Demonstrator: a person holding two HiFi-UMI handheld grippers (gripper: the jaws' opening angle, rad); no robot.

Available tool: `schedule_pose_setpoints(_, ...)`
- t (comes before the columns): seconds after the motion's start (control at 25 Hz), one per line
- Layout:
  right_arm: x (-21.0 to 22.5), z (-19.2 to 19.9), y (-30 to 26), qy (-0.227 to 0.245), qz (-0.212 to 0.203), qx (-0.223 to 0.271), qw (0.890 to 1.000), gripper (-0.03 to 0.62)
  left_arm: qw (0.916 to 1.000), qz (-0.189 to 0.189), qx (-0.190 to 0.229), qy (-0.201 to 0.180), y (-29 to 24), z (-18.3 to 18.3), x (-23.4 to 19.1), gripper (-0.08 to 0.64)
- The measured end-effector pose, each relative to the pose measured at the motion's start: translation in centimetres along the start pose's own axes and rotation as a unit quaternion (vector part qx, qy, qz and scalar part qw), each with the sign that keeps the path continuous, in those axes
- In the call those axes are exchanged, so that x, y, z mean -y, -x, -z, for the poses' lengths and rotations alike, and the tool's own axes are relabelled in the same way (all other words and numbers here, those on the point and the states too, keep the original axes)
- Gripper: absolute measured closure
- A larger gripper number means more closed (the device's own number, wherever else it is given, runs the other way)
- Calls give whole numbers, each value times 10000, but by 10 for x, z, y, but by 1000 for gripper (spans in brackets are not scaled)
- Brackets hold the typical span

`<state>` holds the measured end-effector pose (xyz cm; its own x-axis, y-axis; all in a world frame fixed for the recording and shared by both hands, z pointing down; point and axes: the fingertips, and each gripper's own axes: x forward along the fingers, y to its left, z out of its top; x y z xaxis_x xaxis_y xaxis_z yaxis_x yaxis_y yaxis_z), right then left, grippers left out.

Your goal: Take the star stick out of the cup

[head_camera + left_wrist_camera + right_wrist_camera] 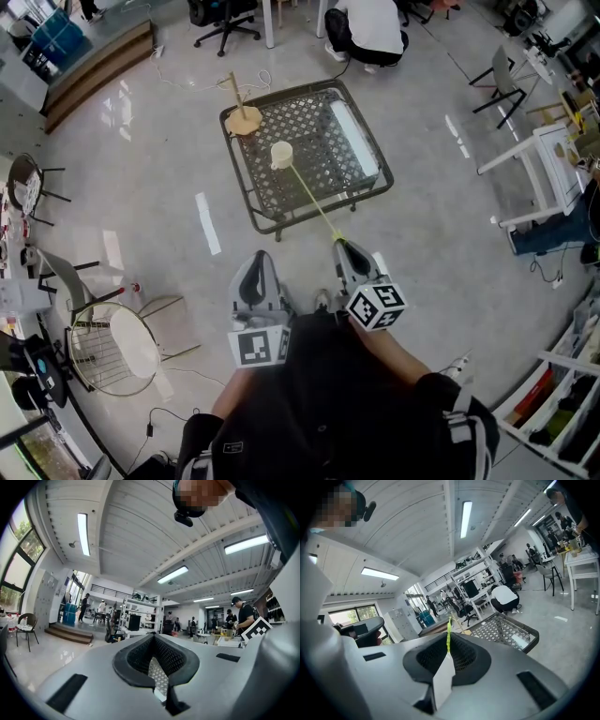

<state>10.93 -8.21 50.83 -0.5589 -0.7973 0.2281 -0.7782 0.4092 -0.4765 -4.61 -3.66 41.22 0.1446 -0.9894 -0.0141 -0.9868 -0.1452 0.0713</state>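
Note:
A cream cup (281,155) stands on a low black mesh table (361,192) ahead of me. A thin yellow-green star stick (311,201) slants from the cup's rim back to my right gripper (344,247), which is shut on the stick's near end. The star end is at the cup; whether it sits inside I cannot tell. In the right gripper view the stick (448,632) pokes up from between the closed jaws of the right gripper (447,652). My left gripper (260,262) hangs shut and holds nothing; in its own view the left gripper (157,654) points toward the ceiling.
A wooden stand (243,114) with a round base sits on the table's far left corner, a long white object (352,137) along its right side. A round wire chair (114,351) lies at lower left. A person (370,26) crouches beyond the table. A white table (542,161) is at right.

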Motion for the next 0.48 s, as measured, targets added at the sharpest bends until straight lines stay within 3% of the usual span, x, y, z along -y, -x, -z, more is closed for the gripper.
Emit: schedule_pose_setpoints(0.48, 0, 2, -2, -10, -13, -27, 10000, 571, 10000, 24, -10, 33, 0, 1, -2, 543)
